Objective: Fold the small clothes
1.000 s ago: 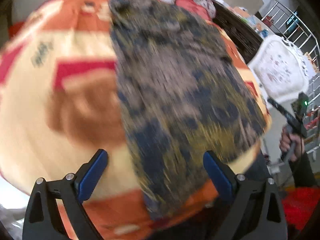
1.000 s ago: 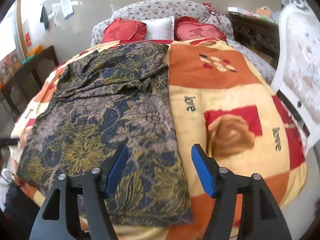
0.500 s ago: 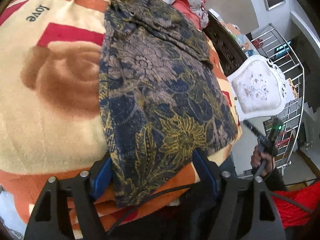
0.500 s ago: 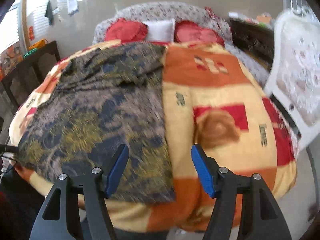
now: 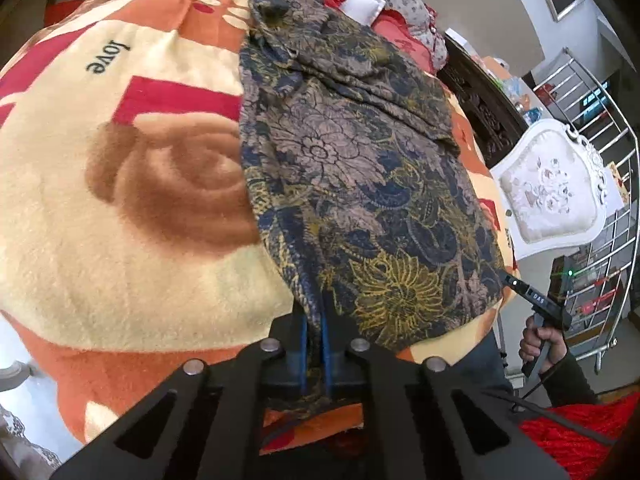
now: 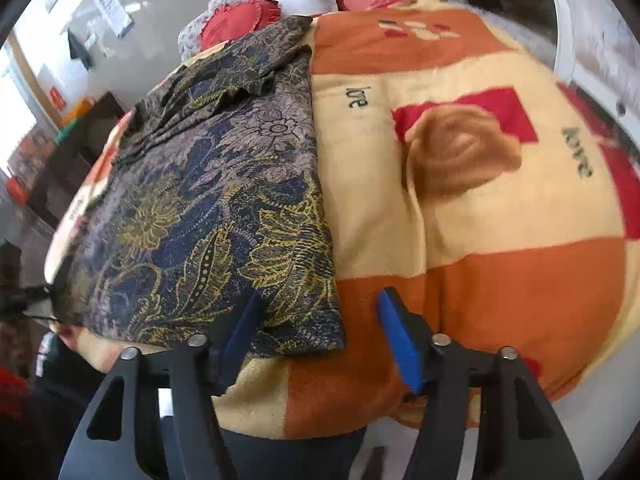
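Observation:
A dark floral garment [image 5: 360, 184] in blue, grey and gold lies flat along a blanket-covered bed. My left gripper [image 5: 314, 344] is shut on the hem at its near left corner, and the cloth bunches between the blue pads. In the right wrist view the same garment [image 6: 208, 200] covers the bed's left half. My right gripper [image 6: 320, 332] is closing around its near right corner. One finger [image 6: 244, 328] is over the cloth and the other is over the blanket, and neither pad presses on the cloth. A hand holds the right gripper [image 5: 536, 300] at the bed's edge.
The blanket [image 6: 460, 208] is cream, orange and red, with rose prints and the word "love". Red heart cushions [image 6: 240, 20] and a white pillow lie at the head. Beside the bed stand a white ornate chair [image 5: 552, 188], dark wooden furniture [image 5: 480, 92] and a metal railing [image 5: 600, 112].
The left jaws have shut on the garment's near left hem. The right gripper has dropped toward the near right corner and its jaws have narrowed.

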### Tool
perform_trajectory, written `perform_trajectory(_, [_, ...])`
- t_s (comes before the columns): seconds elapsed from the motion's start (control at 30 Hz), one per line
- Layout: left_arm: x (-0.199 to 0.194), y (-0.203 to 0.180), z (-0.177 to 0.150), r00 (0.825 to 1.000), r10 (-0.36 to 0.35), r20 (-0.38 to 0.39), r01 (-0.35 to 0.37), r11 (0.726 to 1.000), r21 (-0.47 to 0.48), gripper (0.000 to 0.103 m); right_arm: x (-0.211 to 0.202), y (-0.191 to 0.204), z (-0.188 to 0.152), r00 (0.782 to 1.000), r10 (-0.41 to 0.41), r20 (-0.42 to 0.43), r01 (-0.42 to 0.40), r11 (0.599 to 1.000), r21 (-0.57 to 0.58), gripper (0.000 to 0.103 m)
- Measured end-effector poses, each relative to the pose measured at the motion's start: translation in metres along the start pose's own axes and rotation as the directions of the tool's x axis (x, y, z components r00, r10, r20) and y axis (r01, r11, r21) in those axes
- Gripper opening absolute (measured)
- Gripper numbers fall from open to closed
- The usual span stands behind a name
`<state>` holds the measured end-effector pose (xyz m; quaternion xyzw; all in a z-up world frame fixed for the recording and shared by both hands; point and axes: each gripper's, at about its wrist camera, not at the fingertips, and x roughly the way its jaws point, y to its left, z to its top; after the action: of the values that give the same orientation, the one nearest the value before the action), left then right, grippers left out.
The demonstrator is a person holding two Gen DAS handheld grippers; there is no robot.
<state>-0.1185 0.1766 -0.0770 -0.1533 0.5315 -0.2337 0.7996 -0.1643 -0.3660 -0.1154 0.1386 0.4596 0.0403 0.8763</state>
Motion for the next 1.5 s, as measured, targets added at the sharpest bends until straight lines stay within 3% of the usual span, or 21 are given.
perform_trajectory(0.03, [-0.003, -0.002, 0.0, 1.0, 0.001, 0.006, -0.001, 1.0, 0.003, 0.005, -0.003, 0.001, 0.0, 1.0, -0.004, 0.008, 0.004, 1.0, -0.015, 0.041])
perform_trajectory(0.07, [-0.006, -0.004, 0.0, 1.0, 0.0, 0.012, 0.0, 1.0, 0.008, 0.004, -0.007, 0.001, 0.002, 1.0, 0.026, 0.01, -0.026, 0.999, -0.027, 0.03])
perform_trajectory(0.1, [-0.01, -0.006, 0.001, 1.0, -0.001, 0.022, 0.0, 1.0, 0.015, 0.004, -0.011, 0.002, 0.002, 0.999, 0.049, 0.009, -0.048, 0.998, -0.035, 0.026])
perform_trajectory(0.33, [-0.04, -0.01, 0.009, 0.998, -0.021, 0.051, 0.02, 0.999, 0.03, 0.004, -0.048, 0.019, 0.002, 0.992, 0.127, 0.013, -0.125, 0.986, -0.11, 0.024])
perform_trajectory(0.5, [-0.075, -0.007, 0.003, 0.998, 0.002, 0.067, -0.006, 0.998, 0.06, 0.004, -0.085, 0.027, -0.001, 0.976, 0.216, -0.011, -0.216, 0.967, -0.137, 0.024])
perform_trajectory(0.7, [-0.106, -0.011, -0.018, 0.998, -0.062, 0.027, 0.059, 0.995, 0.085, 0.004, -0.118, 0.021, -0.016, 0.958, 0.281, -0.054, -0.286, 0.951, -0.119, 0.024])
perform_trajectory(0.8, [-0.103, -0.02, -0.012, 0.995, -0.093, 0.04, 0.088, 0.99, 0.114, 0.004, -0.133, 0.016, -0.012, 0.954, 0.301, -0.007, -0.3, 0.949, -0.097, 0.024])
perform_trajectory(0.97, [-0.074, -0.016, 0.063, 0.984, -0.082, 0.16, 0.07, 0.995, 0.078, 0.004, -0.114, 0.007, 0.048, 0.945, 0.287, 0.156, -0.286, 0.958, -0.027, 0.024])
perform_trajectory(1.1, [-0.06, -0.011, 0.161, 0.95, -0.083, 0.302, 0.082, 0.997, 0.016, 0.004, -0.076, 0.013, 0.124, 0.934, 0.244, 0.26, -0.255, 0.967, 0.012, 0.024])
perform_trajectory(1.2, [-0.046, -0.004, 0.223, 0.934, -0.076, 0.348, 0.085, 0.996, -0.01, 0.004, -0.041, 0.012, 0.185, 0.92, 0.248, 0.304, -0.278, 0.959, 0.061, 0.024])
perform_trajectory(1.33, [0.001, 0.009, 0.301, 0.938, 0.009, 0.347, -0.005, 1.0, -0.013, 0.004, 0.013, 0.008, 0.257, 0.923, 0.238, 0.304, -0.289, 0.948, 0.134, 0.024])
perform_trajectory(1.4, [0.033, 0.022, 0.323, 0.95, 0.064, 0.307, -0.046, 0.997, -0.066, 0.004, 0.043, 0.007, 0.283, 0.934, 0.216, 0.284, -0.272, 0.946, 0.174, 0.024])
perform_trajectory(1.5, [0.08, 0.036, 0.339, 0.958, 0.188, 0.218, -0.18, 0.982, -0.054, 0.007, 0.082, 0.007, 0.304, 0.96, 0.149, 0.236, -0.204, 0.952, 0.23, 0.024])
